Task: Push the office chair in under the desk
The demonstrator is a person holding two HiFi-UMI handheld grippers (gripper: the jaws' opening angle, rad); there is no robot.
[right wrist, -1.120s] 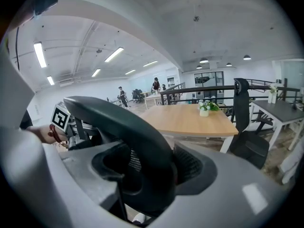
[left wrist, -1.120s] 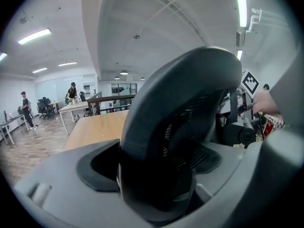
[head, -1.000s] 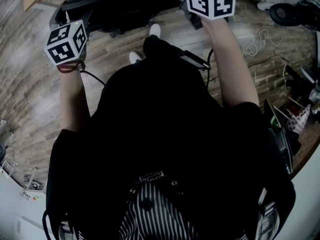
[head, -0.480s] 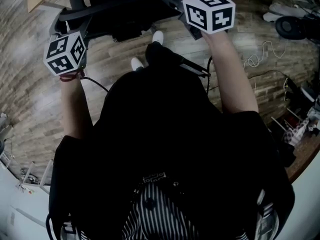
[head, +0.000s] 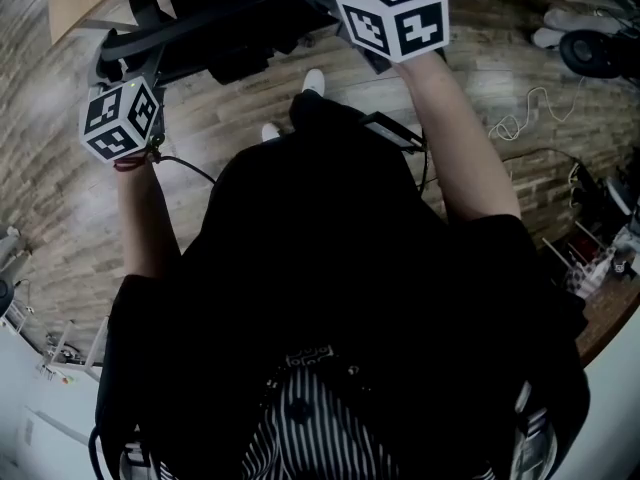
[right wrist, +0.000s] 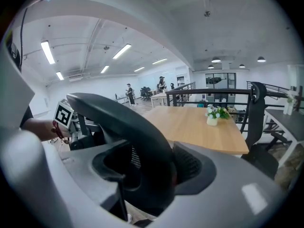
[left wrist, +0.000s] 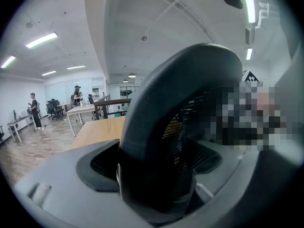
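Reaching arms: you hold both bare forearms stretched forward from your dark-clothed body, the right forearm (head: pixel 462 143) angled farther out than the left forearm (head: pixel 140 218).
Left gripper (left wrist: pixel 156 170): its jaws are clenched on the thick rim of the black mesh-backed office chair (left wrist: pixel 180 127), near the rim's left end.
Right gripper (right wrist: pixel 152 167): its jaws are clamped on the same rim, further along to the right; from there you can see the left one's checkered marker cube (right wrist: pixel 64 114) just past the chair.
Chair: a smooth, curved dark-grey plastic frame around fine black mesh, back towards you, directly ahead of your feet.
Bench: the light wooden bench (right wrist: pixel 194 127) lies just beyond the chair back, flat, pale and smooth-edged; how far the seat sits under it cannot be told.
On the bench: a small white pot (right wrist: pixel 212 120) of green leaves.
Floor: grey-brown wood-plank floor (head: pixel 560 98), matt.
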